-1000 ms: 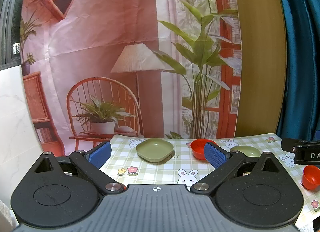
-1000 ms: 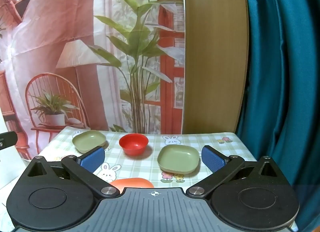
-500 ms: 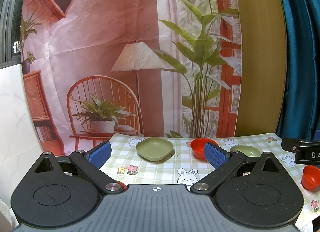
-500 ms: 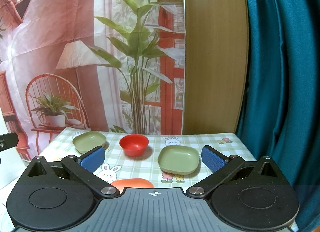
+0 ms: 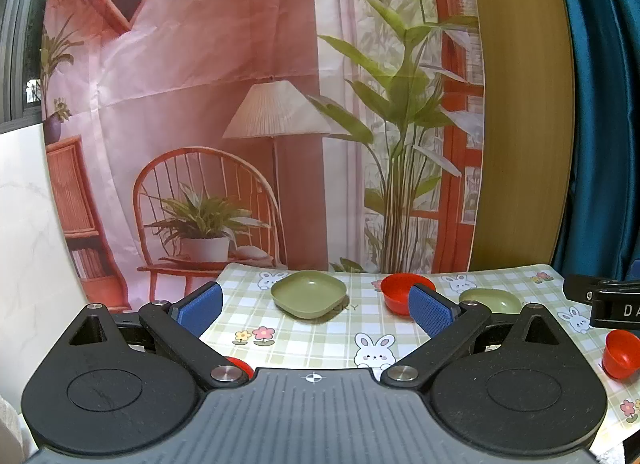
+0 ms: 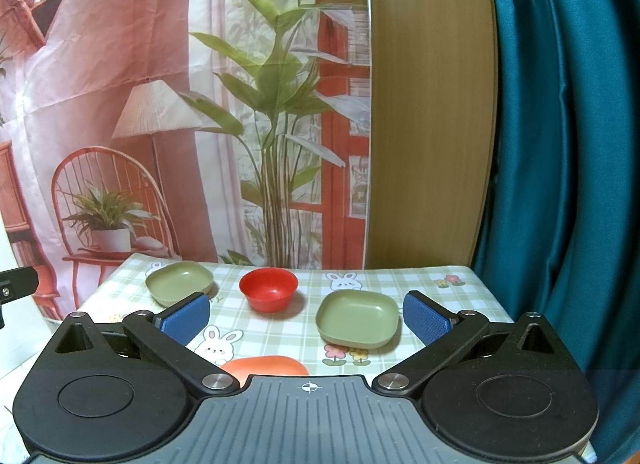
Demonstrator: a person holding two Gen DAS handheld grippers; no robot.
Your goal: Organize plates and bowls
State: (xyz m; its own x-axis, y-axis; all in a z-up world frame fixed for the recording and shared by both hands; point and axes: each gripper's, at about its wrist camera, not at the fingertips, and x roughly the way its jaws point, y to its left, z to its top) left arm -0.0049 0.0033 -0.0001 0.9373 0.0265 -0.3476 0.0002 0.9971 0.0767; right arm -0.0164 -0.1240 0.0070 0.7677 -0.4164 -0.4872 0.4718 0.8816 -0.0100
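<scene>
Worktop [image 6: 420,276] under a green-and-white checked cloth printed with rabbits and flowers carries all the dishes. In the right wrist view, a square olive-green plastic plate [image 6: 357,318] lies toward the right, just inside the right blue pad, and a round red plastic bowl [image 6: 268,289] stands upright to its left, near the middle. A second square olive-green plate [image 6: 179,281] sits further left at the far edge, apart from the bowl. A flat orange-red dish [image 6: 264,365] shows only in part at the near edge, behind the tool's body.

The right tongs [image 6: 306,314] hang above the near part of the cloth with their blue pads spread wide, holding nothing. The left tongs [image 5: 314,306] are likewise spread and empty, hovering over the left side of the worktop. From the left wrist view the far-left green plate [image 5: 308,293] lies between the pads, the red bowl [image 5: 396,296] is partly hidden by the right pad, and the other green plate [image 5: 490,299] peeks out beyond it. A small red cup-like bowl [image 5: 622,354] stands at the right border, below the black body of the other tool [image 5: 608,300]. A sliver of red [image 5: 240,365] shows under the left finger link; what it is cannot be told.

A printed backdrop [image 6: 160,104] with a chair, lamp and plants hangs behind, beside a wooden panel [image 6: 432,104] and a teal curtain [image 6: 560,144].
</scene>
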